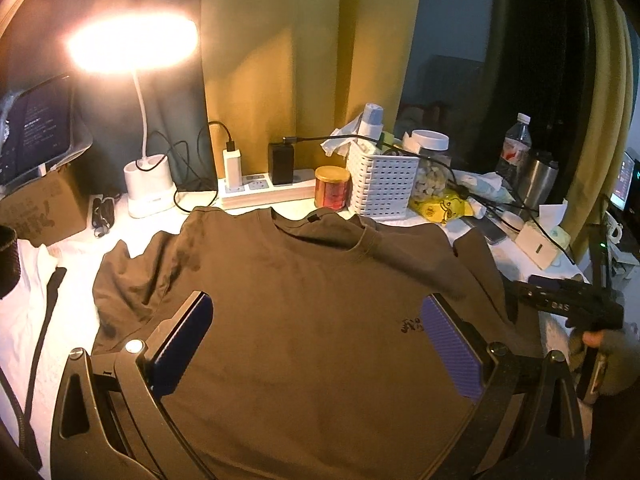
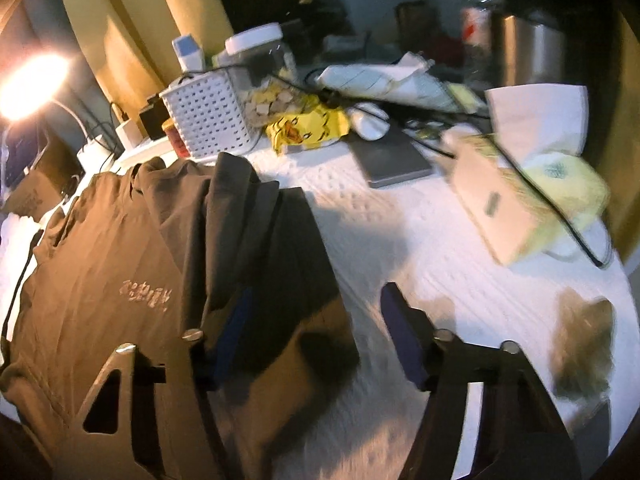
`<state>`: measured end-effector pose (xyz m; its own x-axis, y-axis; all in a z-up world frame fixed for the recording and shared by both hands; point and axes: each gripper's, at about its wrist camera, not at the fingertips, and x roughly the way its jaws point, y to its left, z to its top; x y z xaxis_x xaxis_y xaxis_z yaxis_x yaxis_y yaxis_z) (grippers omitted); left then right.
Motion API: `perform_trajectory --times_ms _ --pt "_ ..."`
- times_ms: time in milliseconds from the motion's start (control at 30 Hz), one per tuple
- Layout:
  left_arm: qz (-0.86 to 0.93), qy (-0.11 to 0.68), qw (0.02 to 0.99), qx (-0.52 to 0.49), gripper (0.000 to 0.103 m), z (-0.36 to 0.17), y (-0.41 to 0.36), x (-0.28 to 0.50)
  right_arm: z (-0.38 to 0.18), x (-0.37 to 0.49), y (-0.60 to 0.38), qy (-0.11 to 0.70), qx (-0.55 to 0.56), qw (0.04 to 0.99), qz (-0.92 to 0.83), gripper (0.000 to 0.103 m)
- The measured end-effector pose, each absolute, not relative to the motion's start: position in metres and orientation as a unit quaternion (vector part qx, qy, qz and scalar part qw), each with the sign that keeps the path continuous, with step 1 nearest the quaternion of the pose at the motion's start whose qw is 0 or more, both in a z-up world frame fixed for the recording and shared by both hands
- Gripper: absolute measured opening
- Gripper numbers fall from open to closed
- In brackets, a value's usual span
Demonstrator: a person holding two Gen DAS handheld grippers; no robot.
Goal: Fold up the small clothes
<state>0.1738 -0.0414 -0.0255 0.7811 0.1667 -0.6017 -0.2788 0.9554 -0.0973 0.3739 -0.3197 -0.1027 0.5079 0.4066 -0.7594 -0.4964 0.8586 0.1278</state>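
Left wrist view: brown T-shirt (image 1: 304, 288) lay spread, front up, on the white table cover (image 2: 400, 240), its folding barely begun.
Only its right sleeve (image 2: 256, 240) looked turned inward. Left gripper (image 1: 316, 340) hovered apart, empty; right gripper (image 2: 316, 340) stood apart over that sleeve's edge, pinching nothing. White basket (image 1: 380, 188) and power strip (image 1: 264, 192) crowded the collar; open cover lay rightward.

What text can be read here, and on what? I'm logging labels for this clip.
"D&S": on the right hand-held gripper, left wrist view.
Chest print on the T-shirt: too blurred to read.
Printing on the cardboard box: unreadable.
Lines on the screen: too small to read.
Label on the bottle: unreadable.
Yellow packet: a cartoon face, no legible words.
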Motion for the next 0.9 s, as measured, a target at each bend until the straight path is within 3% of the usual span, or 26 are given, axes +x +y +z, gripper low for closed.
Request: perform_trajectory --times_ms 167,267,367,900 --pt "0.128 0.314 0.935 -0.098 0.102 -0.029 -0.026 0.177 -0.113 0.376 -0.291 0.420 -0.122 0.863 0.251 0.054" --pt "0.126 0.317 0.935 -0.099 0.102 -0.031 -0.017 0.177 -0.114 0.372 -0.287 0.416 -0.131 0.860 0.266 0.016" --pt "0.121 0.319 0.934 -0.104 0.102 -0.035 -0.007 0.177 -0.113 0.372 -0.290 0.419 -0.125 0.859 0.267 0.008" --pt "0.101 0.301 0.943 -0.100 0.102 -0.029 0.022 0.152 -0.070 0.335 -0.355 0.367 -0.030 0.920 0.136 0.007"
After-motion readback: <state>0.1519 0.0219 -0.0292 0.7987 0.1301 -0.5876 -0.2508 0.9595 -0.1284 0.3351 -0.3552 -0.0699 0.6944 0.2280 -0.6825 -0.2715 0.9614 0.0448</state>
